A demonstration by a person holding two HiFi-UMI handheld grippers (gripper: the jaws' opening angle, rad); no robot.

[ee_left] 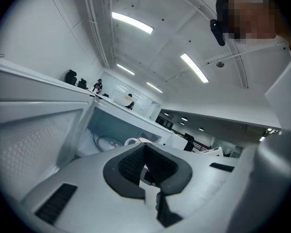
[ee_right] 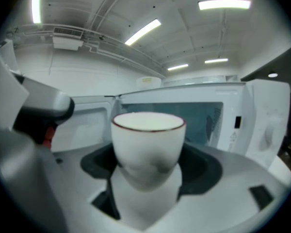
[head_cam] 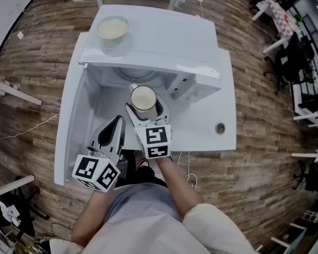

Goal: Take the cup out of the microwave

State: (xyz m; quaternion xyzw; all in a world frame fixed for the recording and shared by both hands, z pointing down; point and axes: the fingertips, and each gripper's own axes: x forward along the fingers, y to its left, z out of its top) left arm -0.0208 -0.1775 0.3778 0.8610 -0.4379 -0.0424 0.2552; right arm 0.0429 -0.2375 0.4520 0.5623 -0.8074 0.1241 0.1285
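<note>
1. left tool (head_cam: pixel 115 121), jaws together on nothing, hangs beside the open door (head_cam: pixel 69 115).
2. right tool (ee_right: pixel 146 178) is clamped on the upright cup (ee_right: pixel 147 140), just outside the microwave (head_cam: pixel 164 41) mouth.
3. the cavity lies straight ahead of the right tool, so the way clear is probably back toward the person.

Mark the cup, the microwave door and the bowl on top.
cup (ee_right: pixel 146 144), right gripper view, front wall
microwave door (head_cam: pixel 70 115), head view, inner panel
bowl (head_cam: pixel 113 29), head view, its inside
</note>
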